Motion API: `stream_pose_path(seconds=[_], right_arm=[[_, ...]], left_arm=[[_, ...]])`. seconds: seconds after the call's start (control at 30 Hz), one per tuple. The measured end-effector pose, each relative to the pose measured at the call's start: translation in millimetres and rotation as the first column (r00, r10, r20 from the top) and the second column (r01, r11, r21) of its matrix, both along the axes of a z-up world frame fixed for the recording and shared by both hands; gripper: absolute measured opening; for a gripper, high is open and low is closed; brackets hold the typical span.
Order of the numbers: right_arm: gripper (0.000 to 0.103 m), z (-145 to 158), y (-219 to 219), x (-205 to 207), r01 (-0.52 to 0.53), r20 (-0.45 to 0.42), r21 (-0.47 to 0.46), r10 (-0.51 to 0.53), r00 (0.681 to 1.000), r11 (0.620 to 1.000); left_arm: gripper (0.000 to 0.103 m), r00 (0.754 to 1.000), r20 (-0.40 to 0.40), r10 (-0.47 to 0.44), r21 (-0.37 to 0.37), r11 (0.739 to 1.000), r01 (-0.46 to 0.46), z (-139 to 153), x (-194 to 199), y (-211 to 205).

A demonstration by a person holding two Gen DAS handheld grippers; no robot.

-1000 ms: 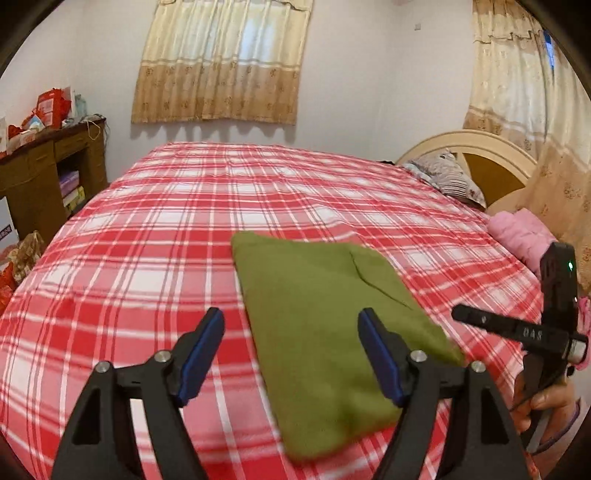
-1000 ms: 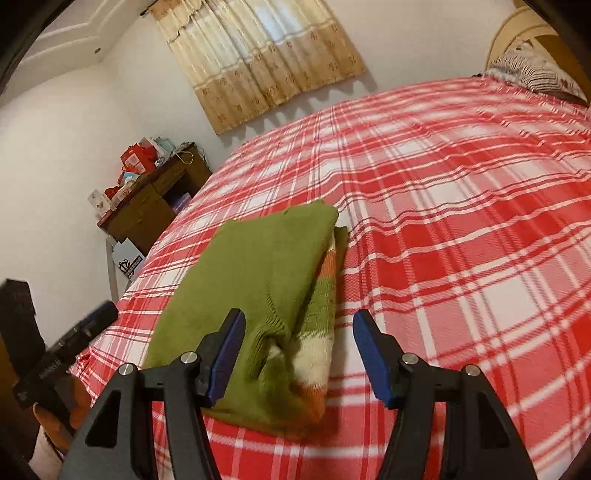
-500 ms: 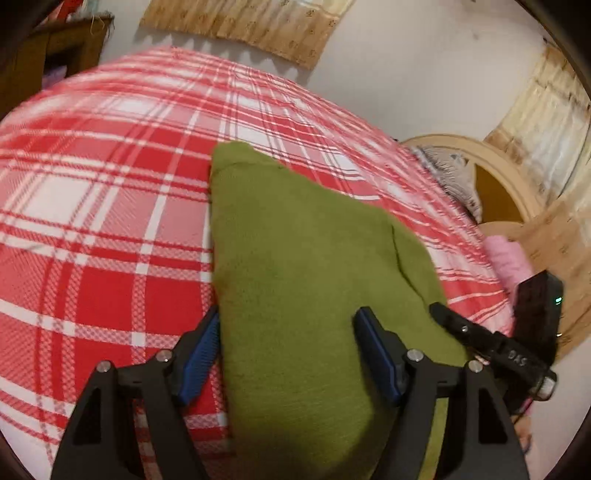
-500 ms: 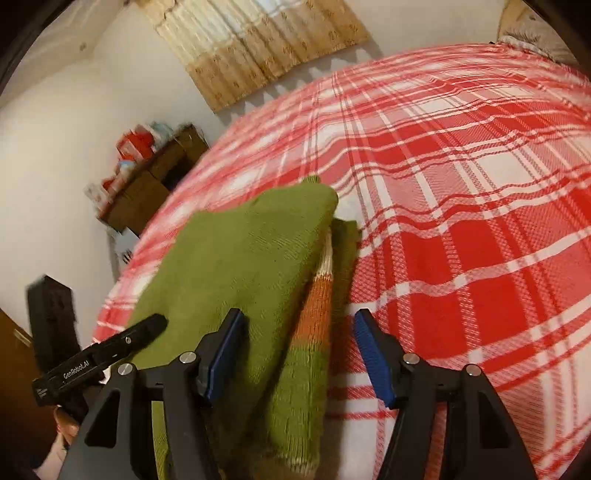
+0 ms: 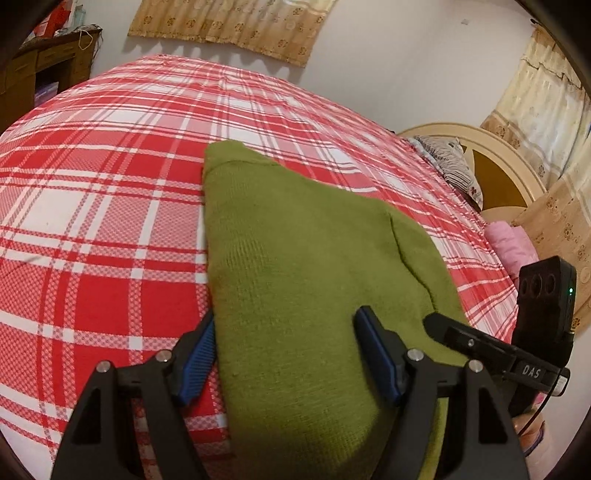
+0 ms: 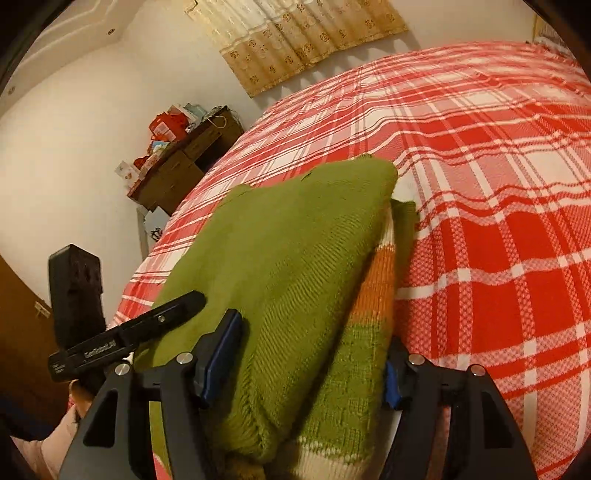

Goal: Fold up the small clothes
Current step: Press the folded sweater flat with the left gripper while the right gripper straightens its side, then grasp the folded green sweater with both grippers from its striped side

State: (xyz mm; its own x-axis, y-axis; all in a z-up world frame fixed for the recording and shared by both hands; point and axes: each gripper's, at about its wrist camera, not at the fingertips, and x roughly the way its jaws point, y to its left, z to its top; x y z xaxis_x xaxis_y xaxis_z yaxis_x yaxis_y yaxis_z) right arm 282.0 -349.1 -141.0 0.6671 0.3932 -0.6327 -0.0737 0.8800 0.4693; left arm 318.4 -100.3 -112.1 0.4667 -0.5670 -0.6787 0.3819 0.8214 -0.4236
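A folded green knit sweater (image 5: 306, 266) with orange and white stripes on its underside lies on the red plaid bed (image 5: 92, 221). My left gripper (image 5: 284, 350) is open, its jaws straddling the sweater's near left edge. The right gripper shows at the right of the left wrist view (image 5: 524, 354). In the right wrist view my right gripper (image 6: 306, 358) is open around the sweater's (image 6: 288, 258) near right edge, where the striped layer (image 6: 373, 295) shows. The left gripper (image 6: 110, 336) is at the left there.
A wooden dresser (image 6: 181, 170) with red bags stands by the wall left of the bed. A headboard (image 5: 491, 162), a striped pillow (image 5: 450, 166) and pink cloth (image 5: 509, 243) are at the bed's right. Curtains (image 5: 236, 22) hang behind.
Both grippers have moved forward and down onto the sweater; their open jaws now straddle its near edges, where a second ago they hovered short of it.
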Motion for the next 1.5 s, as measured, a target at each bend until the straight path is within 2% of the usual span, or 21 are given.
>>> stream_pose_path(seconds=[0.07, 0.13, 0.2, 0.33, 0.4, 0.5, 0.67, 0.8, 1.1, 1.2, 1.27, 1.33, 1.43, 1.5], right_arm=[[0.063, 4, 9, -2, -0.017, 0.020, -0.047, 0.017, 1.000, 0.999], [0.049, 8, 19, -8, -0.055, 0.054, -0.077, 0.059, 0.997, 0.996], [0.048, 8, 20, -8, -0.058, 0.060, -0.087, 0.063, 0.996, 0.995], [0.050, 2, 10, -6, -0.056, 0.038, -0.036, 0.057, 0.998, 0.998], [0.056, -2, 7, -2, -0.050, 0.009, -0.009, 0.050, 0.999, 0.999], [0.057, -6, 0, 2, -0.054, -0.001, 0.048, 0.054, 0.999, 0.997], [0.057, -6, 2, 2, -0.061, 0.004, 0.039, 0.060, 0.998, 0.997], [0.053, -5, 6, 0, -0.072, 0.014, 0.021, 0.072, 0.997, 0.997], [0.053, -9, 0, 4, -0.071, -0.002, 0.060, 0.071, 0.997, 0.996], [0.053, -9, 1, 4, -0.070, -0.001, 0.046, 0.071, 0.998, 0.996], [0.052, -6, 5, 4, -0.069, 0.000, 0.016, 0.069, 0.998, 0.997], [0.044, -2, 10, 2, -0.068, -0.001, -0.011, 0.068, 0.998, 0.998], [0.039, 4, 13, -8, -0.037, -0.015, 0.016, 0.037, 0.999, 0.999], [0.038, 10, 13, -20, -0.033, -0.017, 0.052, 0.034, 0.999, 0.998]], left_arm=[[0.074, 1.000, 0.000, 0.001, -0.006, 1.000, -0.001, 0, 0, 1], [0.074, 1.000, 0.002, 0.005, -0.008, 1.000, -0.005, 0, 0, 1], [0.073, 1.000, 0.006, 0.007, -0.007, 1.000, -0.007, 0, -1, 1], [0.069, 1.000, 0.017, 0.001, -0.011, 1.000, -0.001, 1, -3, 1], [0.067, 1.000, 0.015, -0.014, -0.050, 0.999, 0.014, 0, -4, 4], [0.067, 0.999, -0.005, -0.043, -0.138, 0.989, 0.042, -2, -2, 11], [0.067, 0.999, -0.009, -0.051, -0.125, 0.991, 0.049, -2, -1, 6], [0.068, 0.999, -0.003, -0.046, -0.074, 0.996, 0.045, -1, -2, -1], [0.069, 0.999, 0.024, -0.032, 0.018, 0.999, 0.032, 1, -6, -10], [0.069, 0.999, 0.024, -0.030, 0.025, 0.999, 0.030, 0, -7, -10], [0.066, 0.999, 0.027, -0.025, 0.042, 0.999, 0.024, 1, -7, -11], [0.062, 0.999, 0.030, -0.020, 0.071, 0.997, 0.018, 4, -9, -14], [0.051, 1.000, 0.020, -0.017, 0.114, 0.993, 0.015, 13, -16, -20], [0.047, 0.999, 0.009, -0.032, 0.156, 0.987, 0.031, 19, -25, -23]])
